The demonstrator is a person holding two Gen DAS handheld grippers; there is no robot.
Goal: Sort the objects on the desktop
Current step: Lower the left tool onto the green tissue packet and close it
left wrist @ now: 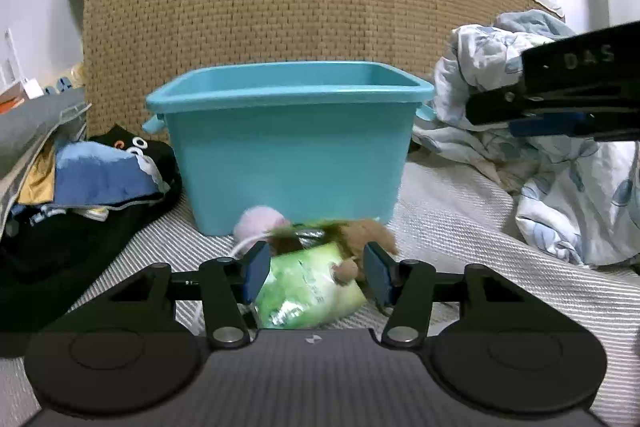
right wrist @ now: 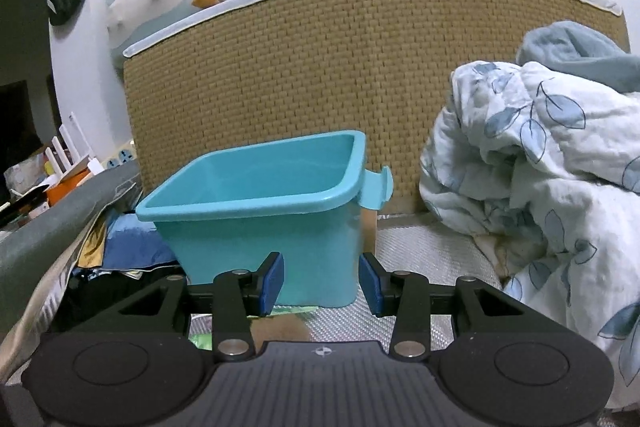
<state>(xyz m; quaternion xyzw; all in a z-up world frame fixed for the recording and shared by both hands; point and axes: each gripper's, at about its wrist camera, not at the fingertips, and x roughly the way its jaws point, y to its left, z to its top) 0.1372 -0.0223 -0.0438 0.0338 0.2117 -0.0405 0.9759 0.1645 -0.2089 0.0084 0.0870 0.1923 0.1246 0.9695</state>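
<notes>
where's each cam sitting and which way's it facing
Left wrist: sits on the left tool, looking forward and a little down at a green packet between its blue pads, with the teal bin behind; both its fingers show, and the right tool reaches in at the right edge.
Right wrist: sits on the right tool, facing the teal bin from higher up; only its own fingers show.
Shared: the bin, the woven headboard and the leaf-print duvet.
</notes>
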